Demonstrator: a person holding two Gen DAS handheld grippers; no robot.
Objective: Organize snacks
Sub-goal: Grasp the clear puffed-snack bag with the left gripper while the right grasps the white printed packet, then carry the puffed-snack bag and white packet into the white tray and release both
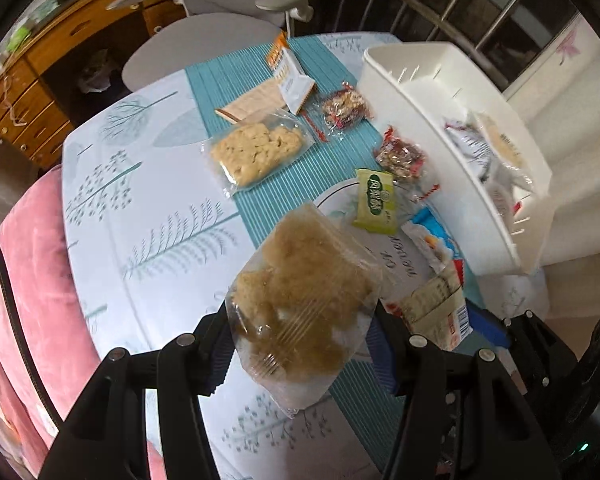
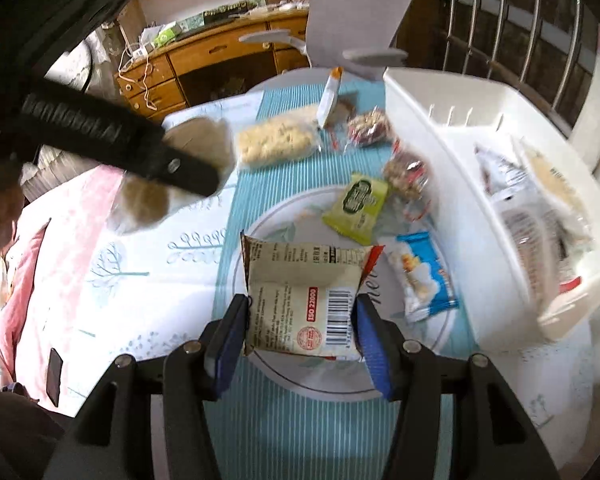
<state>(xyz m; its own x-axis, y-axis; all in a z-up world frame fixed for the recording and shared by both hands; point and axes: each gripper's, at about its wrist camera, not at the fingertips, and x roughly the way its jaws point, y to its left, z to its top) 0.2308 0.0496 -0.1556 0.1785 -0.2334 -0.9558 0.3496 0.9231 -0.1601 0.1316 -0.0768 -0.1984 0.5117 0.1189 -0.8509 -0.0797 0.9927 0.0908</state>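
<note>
A clear packet of brown floss cake point(image 1: 300, 304) is clamped between the pads of the left tool point(image 1: 302, 344), whose jaws stand about half open around it, and it is held clear above the tabletop point(image 1: 148, 208). In the right wrist view the same packet point(image 2: 198, 148) is seen blurred, partly hidden behind the black body of that left tool.

A beige snack packet with a barcode point(image 2: 306, 300) is gripped at both side edges by the blue pads of the right tool point(image 2: 302, 334), its jaws likewise set about halfway, and it is held over the white plate point(image 2: 428, 340), which lies on a teal striped runner point(image 2: 260, 200).

Several snacks are left on the runner and plate: a clear pack of pale crisp cake point(image 1: 256, 152), a green wrapped biscuit point(image 1: 374, 200) at the plate's edge, a blue and white packet point(image 2: 422, 276) on the plate's right side, two red-trimmed packs of nut brittle point(image 1: 346, 108) point(image 1: 402, 156), and a flat tan wafer pack point(image 1: 252, 100) with an orange and white sachet point(image 1: 290, 76) overlapping it at the far end.

A white plastic bin point(image 1: 400, 92) is stood along the runner's right side, and several packets point(image 1: 488, 148) are lying inside it. A grey office chair point(image 1: 228, 4) and a wooden desk point(image 1: 60, 52) are seen beyond the tabletop.
</note>
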